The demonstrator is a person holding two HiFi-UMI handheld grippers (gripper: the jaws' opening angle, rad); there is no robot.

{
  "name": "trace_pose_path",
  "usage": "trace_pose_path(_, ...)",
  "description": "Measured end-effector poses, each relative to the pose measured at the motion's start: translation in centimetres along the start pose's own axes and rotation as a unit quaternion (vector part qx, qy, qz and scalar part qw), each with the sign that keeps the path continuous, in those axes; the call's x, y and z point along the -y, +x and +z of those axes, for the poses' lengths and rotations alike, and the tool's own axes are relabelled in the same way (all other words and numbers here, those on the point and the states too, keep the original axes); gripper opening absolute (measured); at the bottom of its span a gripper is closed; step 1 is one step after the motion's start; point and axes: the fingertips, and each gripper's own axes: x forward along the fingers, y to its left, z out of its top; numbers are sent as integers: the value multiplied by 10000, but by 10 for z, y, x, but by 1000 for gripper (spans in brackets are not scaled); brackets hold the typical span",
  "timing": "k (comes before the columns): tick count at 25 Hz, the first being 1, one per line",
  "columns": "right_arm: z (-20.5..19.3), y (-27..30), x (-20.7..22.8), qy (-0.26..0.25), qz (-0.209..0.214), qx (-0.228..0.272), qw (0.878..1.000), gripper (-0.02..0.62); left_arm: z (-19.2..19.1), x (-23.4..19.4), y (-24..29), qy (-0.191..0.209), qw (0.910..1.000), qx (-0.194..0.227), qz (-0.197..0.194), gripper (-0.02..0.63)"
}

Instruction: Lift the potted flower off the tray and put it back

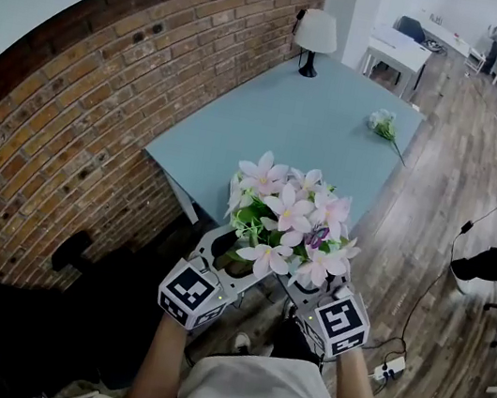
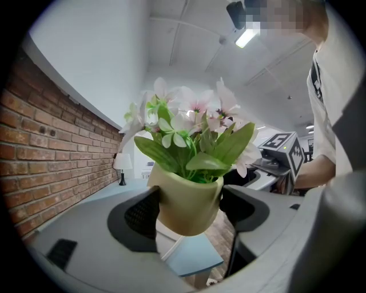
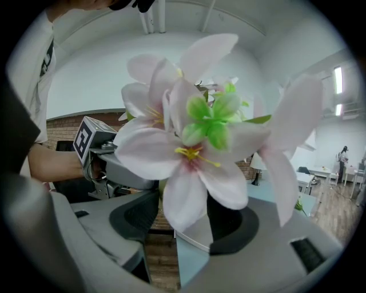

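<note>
The pot (image 2: 186,203) hangs in the air in front of the near corner of the table (image 1: 272,121), off the tray (image 3: 193,230), which I take to be the pale flat piece lying on that corner just below and beyond it. That fits the lifted half of the task, with the setting down not yet done.

The left gripper (image 2: 189,212) is clamped on the pot: both pads meet its sides low on the body, under the rim. The grip sits well below the leaves, probably so the jaws bear on the hard wall and not on the foliage. The pot leans a little in the jaws, so it would need to be levelled before it goes down.

The right gripper (image 3: 183,214) comes in from the other side with its jaws wide. The flowers (image 1: 288,219) fill the space between them, and a big petal hides the pads (so whether they press on the pot I cannot tell). It seems placed as a second support against tipping.

Both forearms rise from the bottom of the head view and converge under the blooms. The grippers point forward and slightly down, marker cubes facing up, close together, one on each side of the plant.
</note>
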Motion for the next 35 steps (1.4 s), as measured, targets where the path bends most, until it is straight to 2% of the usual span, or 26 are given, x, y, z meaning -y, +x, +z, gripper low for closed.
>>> trace_pose_path(13,-17,20,27,107,118,-175,9997,265,-16,-19,30,-117,9997,-198,44,368)
trace_pose_path(19,-43,36,41,179,238,-297,9991,265,-41,-28,49,-222,9992,-335,71,370)
trace_pose_path(27,-50,76,89,154,543,-487,9972,265,-51,-71,92,-422,9974,-463,357,370)
trace_pose_path(35,-81,122,111,144,992,-738,9922,267,-87,-108,116,-688,9927,-699,707,370)
